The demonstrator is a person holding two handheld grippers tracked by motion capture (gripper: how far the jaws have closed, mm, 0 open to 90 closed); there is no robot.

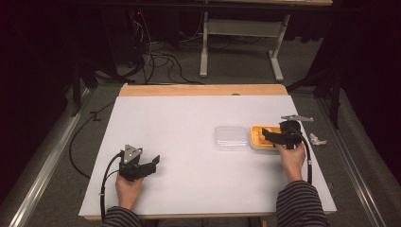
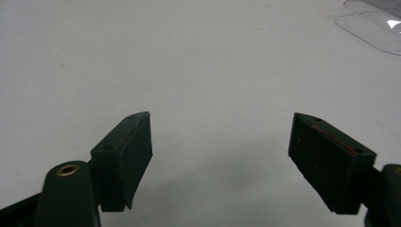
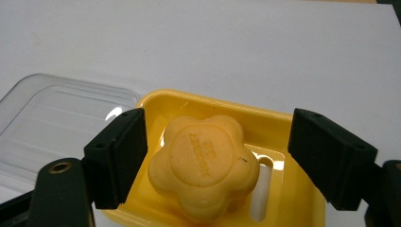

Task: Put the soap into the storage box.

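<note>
Large white rectangular table [image 1: 189, 142] carries everything. Clear plastic rectangular lid [image 1: 231, 137] lies flat right of centre, just beside the yellow plastic soap dish [image 3: 213, 106] at my right. Yellow flower-shaped soap bar [image 3: 204, 163] sits in that dish, between the pads of my right tongs [image 3: 215, 158], which stand open; neither pad touches it. My left tongs [image 2: 222, 156] rest at the near left over bare table, open, nothing between them.

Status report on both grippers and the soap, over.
Left gripper open over bare table. Right gripper open astride flower-shaped soap, pads clear of it, in yellow dish. Clear lid beside dish.
</note>
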